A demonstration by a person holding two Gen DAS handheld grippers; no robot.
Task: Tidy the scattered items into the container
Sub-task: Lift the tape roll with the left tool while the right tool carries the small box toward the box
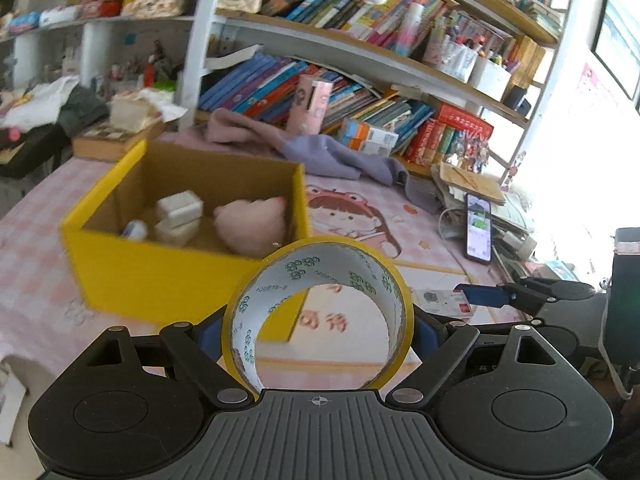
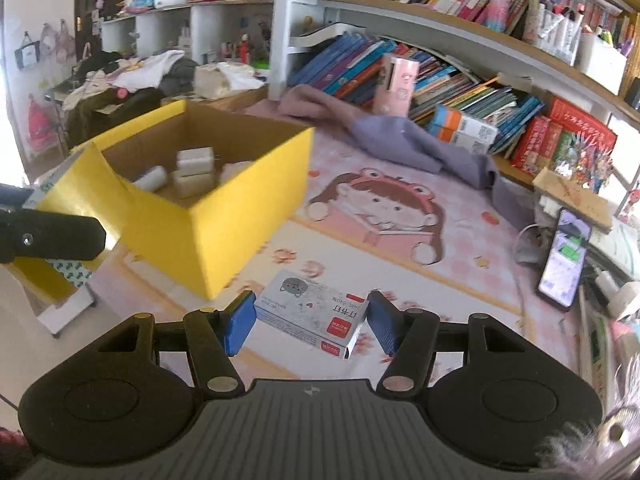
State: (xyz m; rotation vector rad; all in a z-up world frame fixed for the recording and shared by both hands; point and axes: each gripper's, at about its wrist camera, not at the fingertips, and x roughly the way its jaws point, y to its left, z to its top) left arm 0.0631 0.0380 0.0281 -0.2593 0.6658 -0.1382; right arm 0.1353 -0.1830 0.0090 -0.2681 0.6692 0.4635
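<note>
- The yellow cardboard box (image 1: 160, 276), the container, stands open on the pink bench (image 2: 460, 280), left of the cartoon girl print.
- Inside it already: two white blocks (image 1: 179, 216) stacked near the middle, a small white cylinder (image 1: 135, 230) at the near-left wall, and a pink plush toy (image 1: 250, 222) on the right. By that count, the job looks well along.
- The roll of yellow tape (image 1: 320, 312) is clenched between the fingers of the left gripper (image 1: 318, 330), carried above the bench near the box's right corner; it is not in yet.
- The small staples box (image 2: 312, 312) sits between the fingers of the right gripper (image 2: 311, 322), blue pads at both ends. It seems lifted off the bench, so I judge it gripped, though contact on the right pad is hard to confirm.
- Left to do, as I read it: drop both items in.
- A phone (image 2: 564, 256) lies far right beside stacked papers; probably not part of the tidy.
</note>
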